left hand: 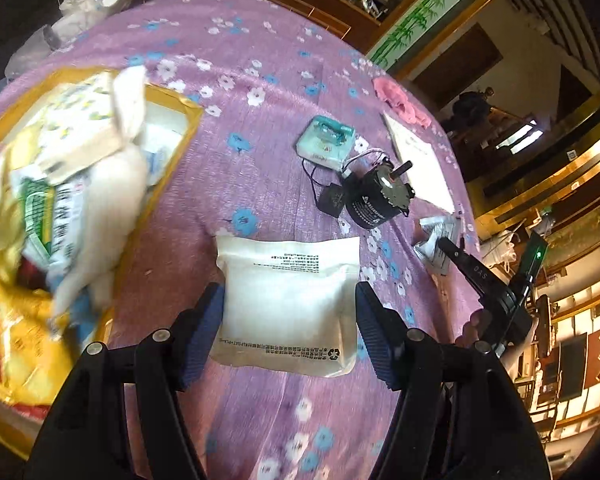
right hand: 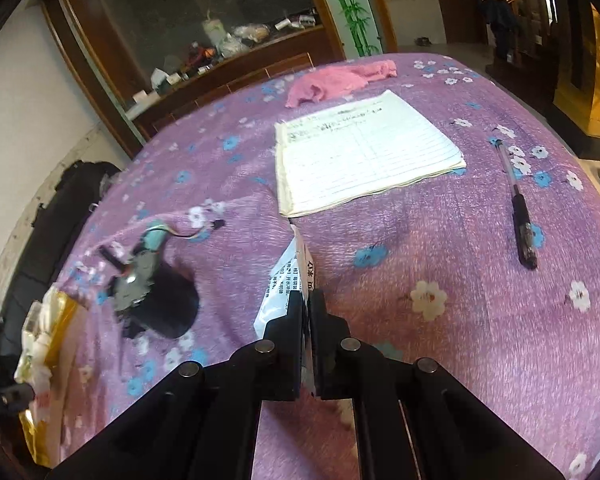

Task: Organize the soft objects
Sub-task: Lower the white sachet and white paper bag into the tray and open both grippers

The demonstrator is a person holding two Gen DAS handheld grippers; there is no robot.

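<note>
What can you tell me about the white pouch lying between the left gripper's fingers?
The flat white plastic pouch is squarish and slightly puffed, with black printed text along its far and near edges and a recycling mark at one near corner. It lies flat on the purple flowered tablecloth, framed by the open left gripper; the blue pads flank it without visibly pressing.

Tablecloth (left hand: 260, 40): purple woven cloth, matt, finely ribbed, printed with blue and white flowers.
White pouch (left hand: 288, 304), lower centre of left wrist view: smooth plastic film, slight sheen, black print.
Gripper pads (left hand: 206, 336): blue, ribbed, rubbery look; arms black matt plastic with bright metal pins.
Motor (left hand: 374, 200), centre right: black casing, dull grey metal end plate.
Tray (left hand: 176, 144), left: glossy gold rim.
Pink cloth (right hand: 340, 78), top of right wrist view: soft, crumpled, matt.
Notepad (right hand: 364, 152): lined paper, matt.
Pen (right hand: 518, 200), right: clear and black plastic.
Sachet (right hand: 288, 280), centre: shiny printed foil or film.
</note>
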